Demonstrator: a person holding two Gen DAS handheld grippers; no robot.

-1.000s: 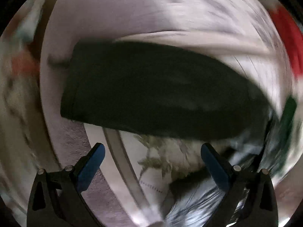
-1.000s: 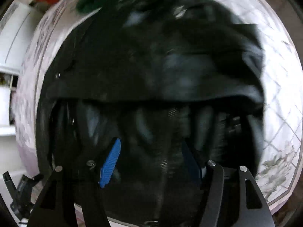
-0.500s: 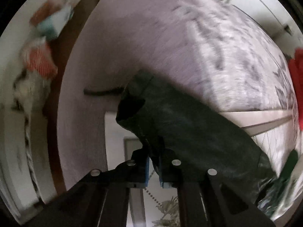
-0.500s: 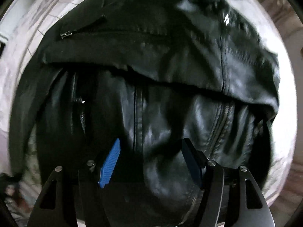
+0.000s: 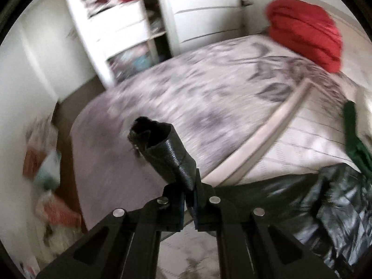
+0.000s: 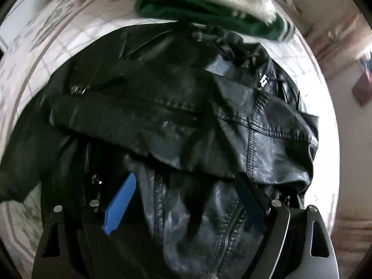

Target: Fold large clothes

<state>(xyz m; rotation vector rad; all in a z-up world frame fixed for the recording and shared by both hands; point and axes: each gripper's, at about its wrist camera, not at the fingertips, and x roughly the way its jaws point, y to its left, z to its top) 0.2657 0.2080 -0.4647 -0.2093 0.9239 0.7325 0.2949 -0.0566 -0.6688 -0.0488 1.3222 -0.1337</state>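
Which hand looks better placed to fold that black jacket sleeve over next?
Left, probably. The left tool is shut on the sleeve, lifted above the bed. The right tool hangs open over the jacket, gripping nothing.

Left tool [image 5: 189, 205] clamped tight; right tool [image 6: 186, 207] spread wide.
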